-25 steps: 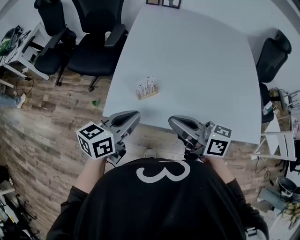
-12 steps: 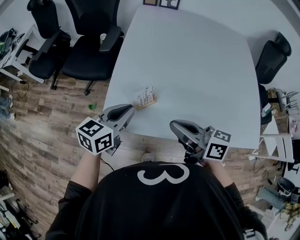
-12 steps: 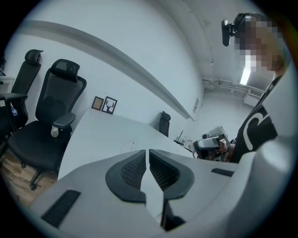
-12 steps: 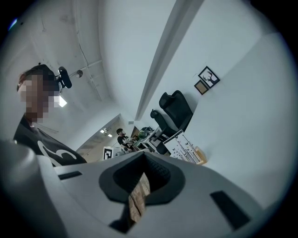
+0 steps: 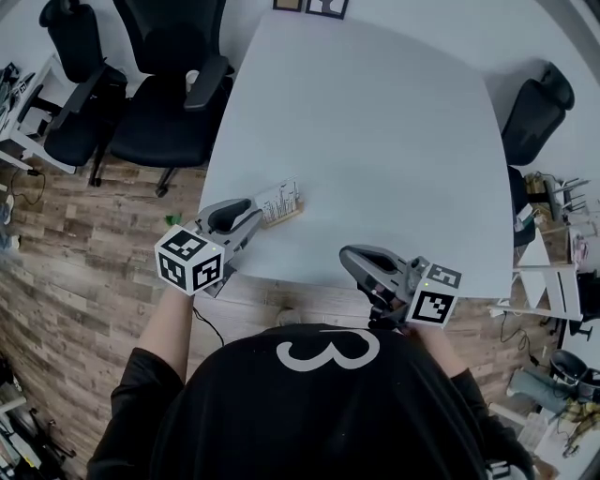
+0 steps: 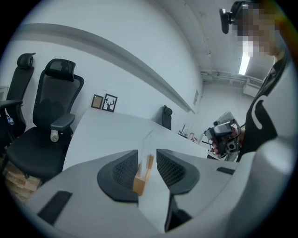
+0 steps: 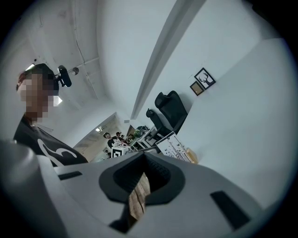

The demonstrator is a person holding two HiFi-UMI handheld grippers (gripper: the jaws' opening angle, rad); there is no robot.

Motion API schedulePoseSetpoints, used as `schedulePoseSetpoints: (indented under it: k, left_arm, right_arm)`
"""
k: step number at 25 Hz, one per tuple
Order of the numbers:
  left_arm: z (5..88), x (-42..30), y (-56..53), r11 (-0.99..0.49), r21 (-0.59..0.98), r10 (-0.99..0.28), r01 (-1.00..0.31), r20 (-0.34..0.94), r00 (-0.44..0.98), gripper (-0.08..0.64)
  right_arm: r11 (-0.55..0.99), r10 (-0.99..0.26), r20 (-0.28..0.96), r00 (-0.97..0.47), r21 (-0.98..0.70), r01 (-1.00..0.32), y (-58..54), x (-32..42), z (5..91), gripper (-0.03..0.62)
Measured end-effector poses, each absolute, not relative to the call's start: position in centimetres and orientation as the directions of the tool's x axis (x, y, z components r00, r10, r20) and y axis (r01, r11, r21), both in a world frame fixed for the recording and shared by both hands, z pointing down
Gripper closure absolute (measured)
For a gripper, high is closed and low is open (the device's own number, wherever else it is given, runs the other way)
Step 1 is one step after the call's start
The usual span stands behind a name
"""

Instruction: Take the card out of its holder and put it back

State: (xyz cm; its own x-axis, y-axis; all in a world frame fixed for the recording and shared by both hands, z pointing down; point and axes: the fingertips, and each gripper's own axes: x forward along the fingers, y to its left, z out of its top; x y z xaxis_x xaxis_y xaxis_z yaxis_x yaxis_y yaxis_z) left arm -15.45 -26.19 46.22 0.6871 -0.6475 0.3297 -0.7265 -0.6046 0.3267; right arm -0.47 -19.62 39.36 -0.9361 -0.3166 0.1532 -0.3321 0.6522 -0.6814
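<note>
A small wooden holder (image 5: 285,215) stands near the left front corner of the white table (image 5: 375,131), with a white printed card (image 5: 278,198) upright in it. My left gripper (image 5: 251,213) is open, and its tips reach the holder's left end. In the left gripper view the holder (image 6: 141,177) shows end-on between the spread jaws of that gripper (image 6: 147,162), the card (image 6: 148,142) edge-on above it. My right gripper (image 5: 349,255) hovers shut at the table's front edge, apart from the holder. The right gripper view shows the card (image 7: 174,145) and holder (image 7: 192,156) beyond the gripper (image 7: 143,158).
Black office chairs (image 5: 155,94) stand by the table's left side, and another chair (image 5: 532,108) by its right side. Two framed pictures (image 5: 309,6) lean at the far edge. Wood floor (image 5: 84,244) lies left of and below the table.
My left gripper has moved forward and up from below the table edge to the holder's left end. The right gripper has barely shifted.
</note>
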Motion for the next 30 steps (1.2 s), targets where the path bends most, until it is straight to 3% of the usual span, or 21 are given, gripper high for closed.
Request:
schedulePoseSetpoints:
  k: [15, 22, 30]
  left_arm:
    - [46.6, -14.9, -28.5, -0.666, 0.352, -0.601, -0.658, 0.27, 0.752, 0.444]
    - [46.3, -14.4, -28.6, -0.698, 0.329, -0.585, -0.636, 0.251, 0.771, 0.511]
    - [46.1, -13.9, -28.1, -0.721, 0.298, -0.573, -0.625, 0.251, 0.78, 0.534]
  right_arm:
    - [0.609, -0.33, 0.182, -0.926, -0.708, -0.356, -19.5, 0.5, 40.9, 0.583]
    - [0.592, -0.335, 0.192, -0.922, -0.719, -0.365, -19.7, 0.9, 41.6, 0.583]
    - [0.588, -0.333, 0.196, -0.922, -0.721, -0.366, -19.8, 0.7, 41.7, 0.583]
